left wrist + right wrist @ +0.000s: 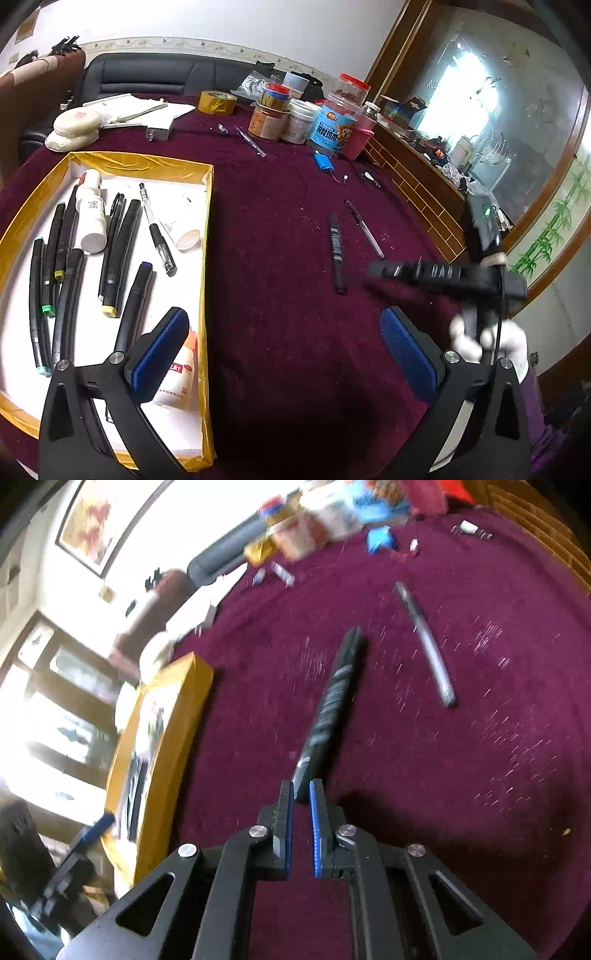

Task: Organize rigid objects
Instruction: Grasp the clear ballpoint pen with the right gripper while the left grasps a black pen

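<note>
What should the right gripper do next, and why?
Probably lift slightly to test the hold: the right gripper is shut at the near end of the black marker on the cloth, and the other markers sit in the yellow box.

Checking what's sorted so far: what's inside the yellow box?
The yellow box holds black markers, a pen and white bottles. The left gripper, open, hides its near corner.

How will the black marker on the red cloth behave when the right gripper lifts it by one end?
The black marker looks stiff, so it should lift in one piece. Held at its tip by the right gripper, it may pivot or droop. Its round barrel might roll if dropped.
</note>
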